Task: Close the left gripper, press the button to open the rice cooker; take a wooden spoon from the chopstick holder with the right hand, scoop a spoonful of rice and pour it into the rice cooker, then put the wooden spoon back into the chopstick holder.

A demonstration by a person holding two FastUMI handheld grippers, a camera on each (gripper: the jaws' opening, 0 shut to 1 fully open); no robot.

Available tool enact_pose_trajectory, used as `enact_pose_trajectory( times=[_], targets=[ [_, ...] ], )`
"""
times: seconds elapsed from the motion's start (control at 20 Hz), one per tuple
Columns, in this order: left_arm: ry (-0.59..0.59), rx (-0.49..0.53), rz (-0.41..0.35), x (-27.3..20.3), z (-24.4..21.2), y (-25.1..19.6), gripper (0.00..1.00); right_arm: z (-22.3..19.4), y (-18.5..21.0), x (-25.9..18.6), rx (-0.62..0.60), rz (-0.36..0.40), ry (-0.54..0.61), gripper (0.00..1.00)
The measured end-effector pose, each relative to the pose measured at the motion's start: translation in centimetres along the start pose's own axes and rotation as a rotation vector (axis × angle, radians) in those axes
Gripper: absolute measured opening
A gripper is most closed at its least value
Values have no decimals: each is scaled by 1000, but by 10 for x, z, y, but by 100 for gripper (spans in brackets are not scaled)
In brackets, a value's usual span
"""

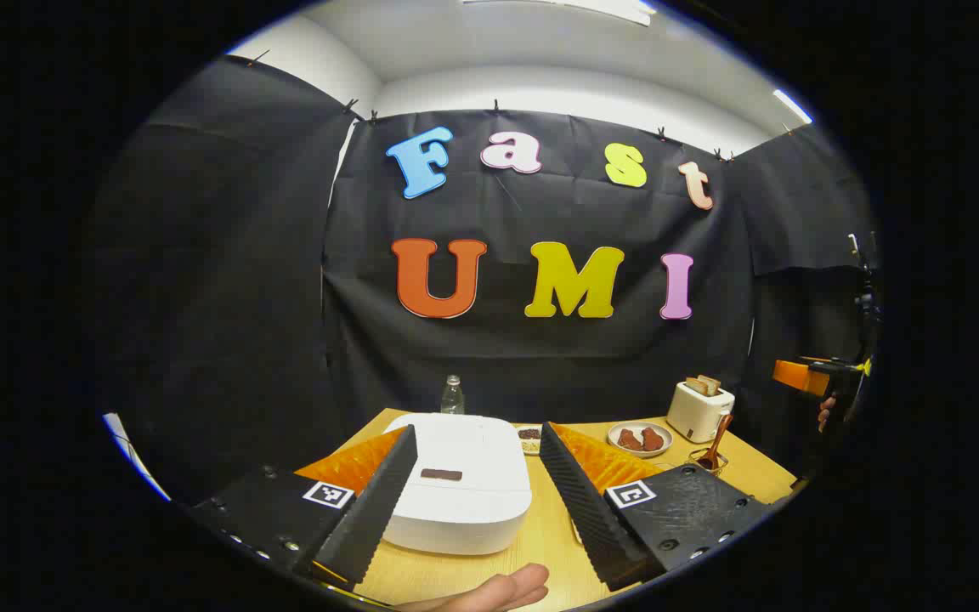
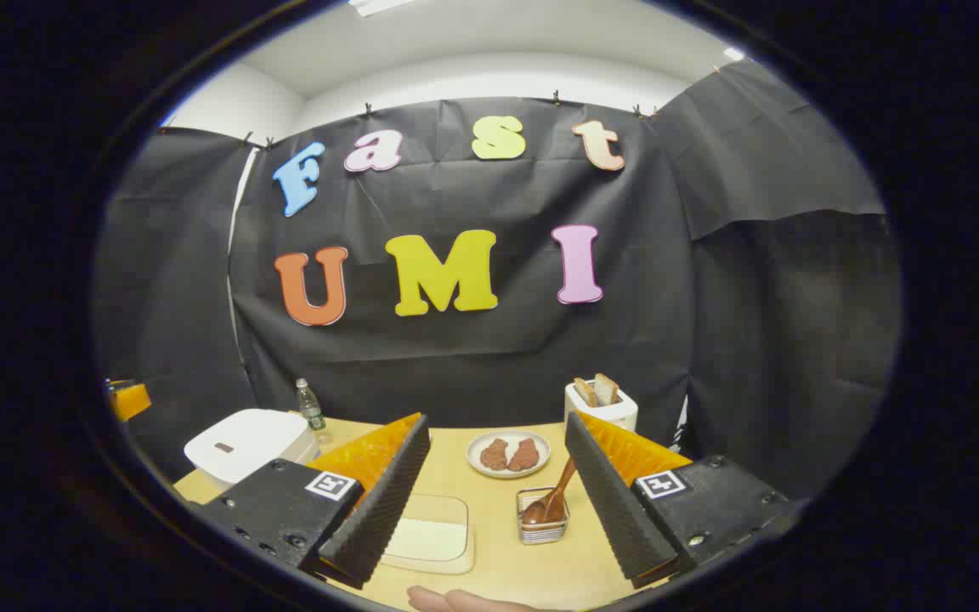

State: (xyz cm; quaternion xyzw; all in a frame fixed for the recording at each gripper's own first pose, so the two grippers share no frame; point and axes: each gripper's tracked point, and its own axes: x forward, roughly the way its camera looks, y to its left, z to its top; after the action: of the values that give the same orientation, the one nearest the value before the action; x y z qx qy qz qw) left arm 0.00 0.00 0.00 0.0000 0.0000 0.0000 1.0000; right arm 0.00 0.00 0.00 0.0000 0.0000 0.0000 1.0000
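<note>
The white rice cooker sits on the wooden table with its lid down and a dark button on top. My left gripper hangs open just in front of and above it, nothing between its fingers. The cooker also appears far left in the right gripper view. A wooden spoon leans in a small wire chopstick holder. My right gripper is open above the table, short of the holder. A shallow tray of white rice lies beside the right gripper's left finger.
A plate of reddish food, a toaster with bread and a water bottle stand toward the back wall. A small dish sits behind the cooker. A hand rests at the near table edge.
</note>
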Motion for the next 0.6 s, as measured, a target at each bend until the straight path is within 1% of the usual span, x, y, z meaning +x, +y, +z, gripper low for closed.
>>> enact_pose_trajectory(
  times=[0.2,0.4,0.5,0.6],
  targets=[
    [16,-11,-17,2,3,-4,93,2,-5,-6,-7,0,-4,100],
    [18,-27,-62,4,7,-17,93,9,-11,-14,-26,-3,-31,100],
    [19,-41,-73,6,7,-21,93,11,-17,-19,-50,-19,-55,100],
    [13,-64,-102,2,8,-32,93,14,-27,-23,-60,-48,-85,100]
  ],
)
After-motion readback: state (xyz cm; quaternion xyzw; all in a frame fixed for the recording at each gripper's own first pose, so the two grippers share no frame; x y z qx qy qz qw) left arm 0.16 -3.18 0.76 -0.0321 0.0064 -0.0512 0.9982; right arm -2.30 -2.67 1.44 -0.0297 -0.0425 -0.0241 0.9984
